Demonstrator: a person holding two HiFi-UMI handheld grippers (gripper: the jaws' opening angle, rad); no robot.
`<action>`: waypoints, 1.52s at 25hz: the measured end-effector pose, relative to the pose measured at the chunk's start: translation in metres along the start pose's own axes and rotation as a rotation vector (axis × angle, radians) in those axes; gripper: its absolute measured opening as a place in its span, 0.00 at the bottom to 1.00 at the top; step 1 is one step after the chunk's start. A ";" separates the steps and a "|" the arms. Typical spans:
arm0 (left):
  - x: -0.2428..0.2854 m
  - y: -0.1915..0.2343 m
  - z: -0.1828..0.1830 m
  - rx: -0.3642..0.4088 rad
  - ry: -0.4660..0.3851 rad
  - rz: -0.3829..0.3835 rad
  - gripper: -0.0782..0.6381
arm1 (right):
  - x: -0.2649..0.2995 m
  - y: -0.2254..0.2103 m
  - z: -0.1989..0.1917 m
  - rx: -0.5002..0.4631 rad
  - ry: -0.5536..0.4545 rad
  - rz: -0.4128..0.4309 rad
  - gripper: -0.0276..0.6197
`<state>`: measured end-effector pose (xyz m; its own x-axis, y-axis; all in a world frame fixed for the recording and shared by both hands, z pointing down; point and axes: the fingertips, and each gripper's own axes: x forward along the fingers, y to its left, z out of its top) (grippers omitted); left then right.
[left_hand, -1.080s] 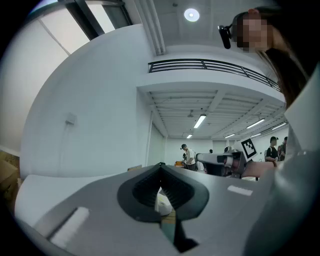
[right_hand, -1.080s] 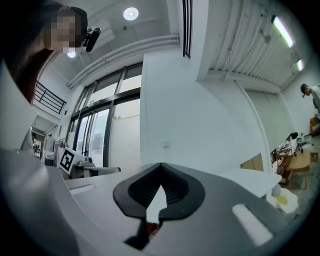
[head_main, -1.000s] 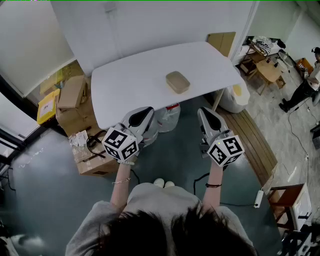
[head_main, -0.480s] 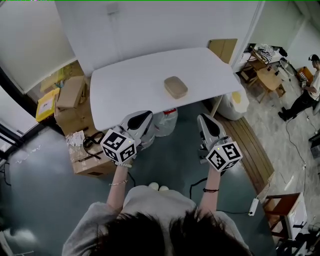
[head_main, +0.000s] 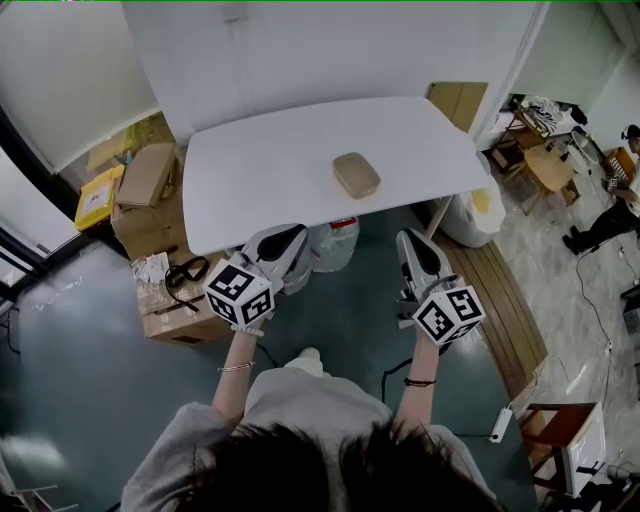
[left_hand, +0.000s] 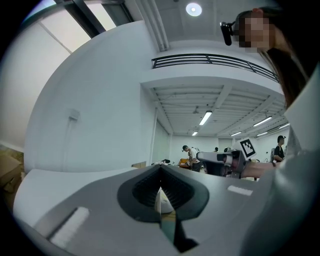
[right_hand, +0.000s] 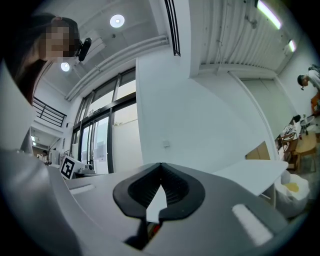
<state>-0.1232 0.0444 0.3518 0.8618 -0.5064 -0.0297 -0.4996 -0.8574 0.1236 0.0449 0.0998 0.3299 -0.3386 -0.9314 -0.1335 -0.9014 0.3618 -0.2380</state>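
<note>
With jaws closed on nothing, the left hand-held gripper (head_main: 284, 240) and the right hand-held gripper (head_main: 413, 245) hang before the worktop (head_main: 250, 175), well short of its tan block (head_main: 356, 174).

White table (head_main: 260, 180) against a white wall (head_main: 330, 50), dark grey-green floor (head_main: 340, 320). Cardboard boxes (head_main: 150, 180) stacked left of the table, wooden decking (head_main: 510, 300) and a small wooden table (head_main: 545, 165) to its right. Tall dark-framed windows (right_hand: 100, 140) on one side, round ceiling lights (right_hand: 117, 20) overhead, strip lights (left_hand: 205, 118) under a railed balcony (left_hand: 210, 61) further back.
</note>
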 end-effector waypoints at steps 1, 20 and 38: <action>0.002 0.002 -0.001 0.000 0.003 0.001 0.10 | 0.002 -0.003 0.000 0.002 0.000 -0.004 0.06; 0.070 0.061 -0.015 -0.033 0.033 -0.050 0.10 | 0.070 -0.058 -0.016 0.035 0.024 -0.058 0.06; 0.127 0.096 -0.019 -0.066 0.019 -0.131 0.10 | 0.110 -0.093 -0.022 0.007 0.051 -0.116 0.06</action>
<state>-0.0596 -0.1004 0.3790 0.9210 -0.3884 -0.0308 -0.3766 -0.9078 0.1847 0.0855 -0.0372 0.3588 -0.2454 -0.9678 -0.0555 -0.9336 0.2514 -0.2554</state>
